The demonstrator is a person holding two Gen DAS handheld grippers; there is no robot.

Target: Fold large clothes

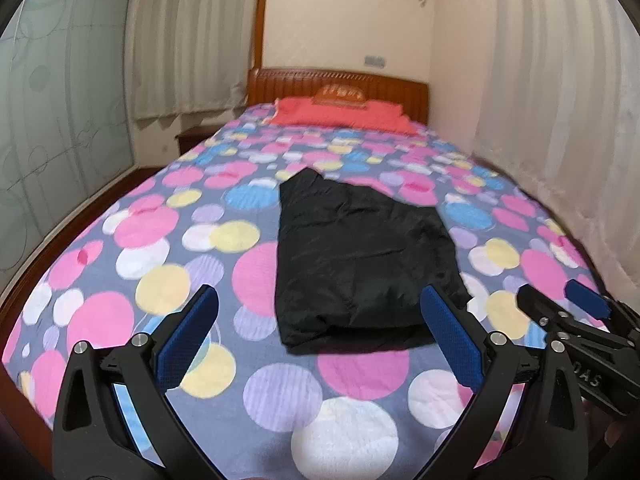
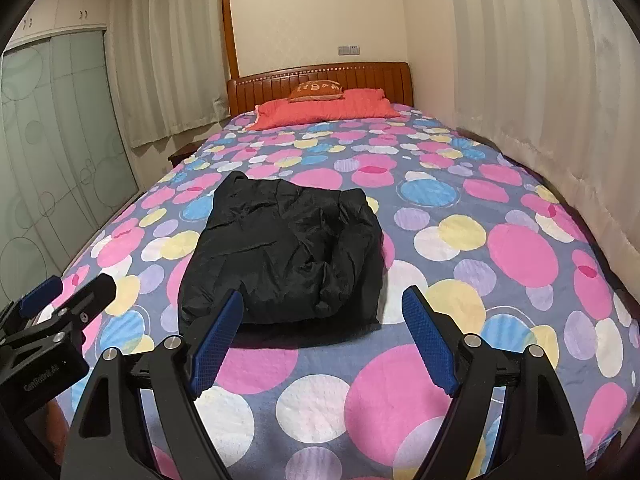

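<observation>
Two claws above a bed (image 2: 520, 256) covered with a sheet of pink, yellow, blue and white circles. The left claw (image 1: 320, 308) stands wide, its blue-padded fingers (image 1: 188, 336) spread apart with nothing between the pads; the right claw (image 2: 322, 308) likewise stands wide and empty. The black garment (image 1: 360, 256), already folded into a compact, roughly rectangular bundle with creased, slightly shiny fabric, lies flat on the bed just ahead of both claws and touches neither. In the left wrist view its near edge falls between the two fingers, closer to the right-hand one; in the right wrist view (image 2: 288, 248) the bundle sits ahead and toward the left-hand finger, whose tip overlaps its near corner in the picture. Each claw appears at the edge of the other's view: the right claw at the far right of the left wrist view (image 1: 560, 300), the left claw at the far left of the right wrist view (image 2: 76, 288), both level with one another and side by side. Far beyond the garment lie a red pillow (image 2: 324, 114) and a small orange cushion (image 2: 316, 91) against a wooden headboard (image 2: 360, 76). Pale curtains (image 2: 520, 80) hang to the right of the claws, and a frosted sliding wardrobe (image 2: 52, 140) stands to the left.
</observation>
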